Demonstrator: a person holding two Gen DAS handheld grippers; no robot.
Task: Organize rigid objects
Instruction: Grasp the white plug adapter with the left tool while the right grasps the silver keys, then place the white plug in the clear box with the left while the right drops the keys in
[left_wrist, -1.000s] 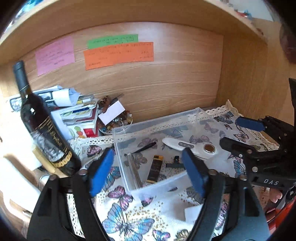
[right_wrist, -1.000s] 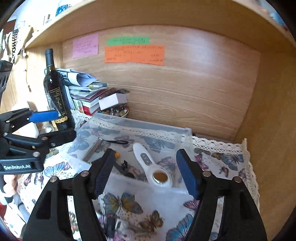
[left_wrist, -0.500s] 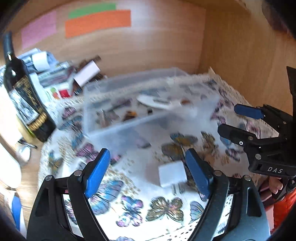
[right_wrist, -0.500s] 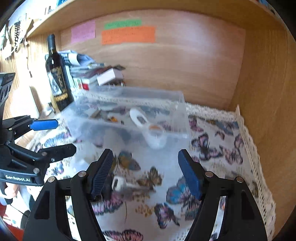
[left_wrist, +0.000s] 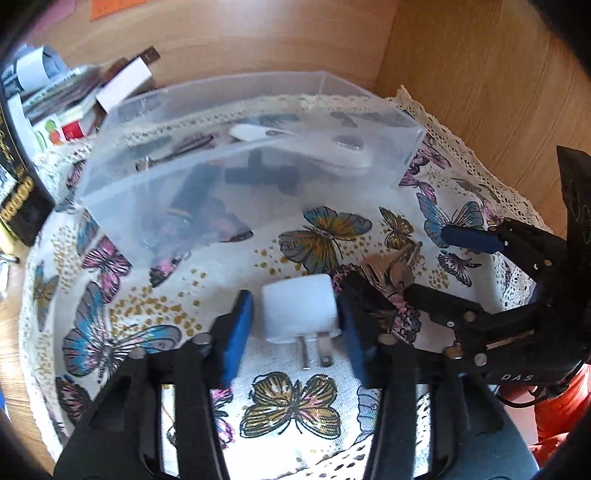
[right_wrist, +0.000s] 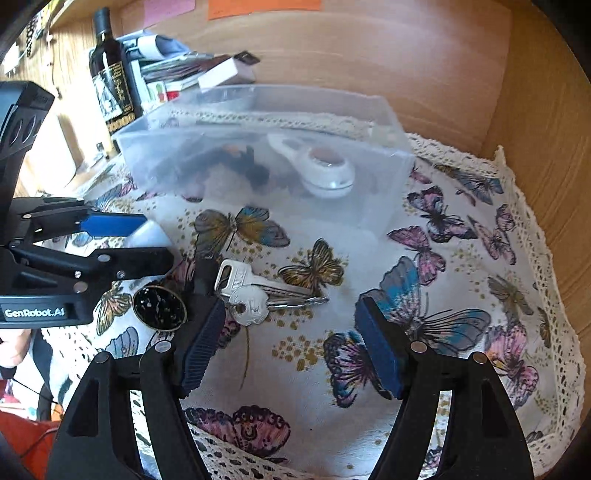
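Observation:
A white plug adapter (left_wrist: 299, 312) lies on the butterfly cloth between the open blue pads of my left gripper (left_wrist: 295, 325); the right pad is close to it, the left pad a little apart. It shows partly in the right wrist view (right_wrist: 147, 234). A bunch of silver keys (right_wrist: 255, 291) lies on the cloth just in front of my open right gripper (right_wrist: 291, 332), near its left pad. The keys also show in the left wrist view (left_wrist: 391, 266). A clear plastic box (right_wrist: 266, 155) behind holds a white magnifier (right_wrist: 317, 170) and several dark small items.
A wine bottle (right_wrist: 114, 81), stacked books and papers (right_wrist: 184, 74) stand at the back left. A round dark disc (right_wrist: 159, 308) lies left of the keys. Wooden walls close the back and right. The lace cloth edge (right_wrist: 554, 295) runs on the right.
Both grippers have dropped from over the box down to the cloth in front of it. The left now straddles the white adapter, with its jaws narrower; the right has come down by the keys.

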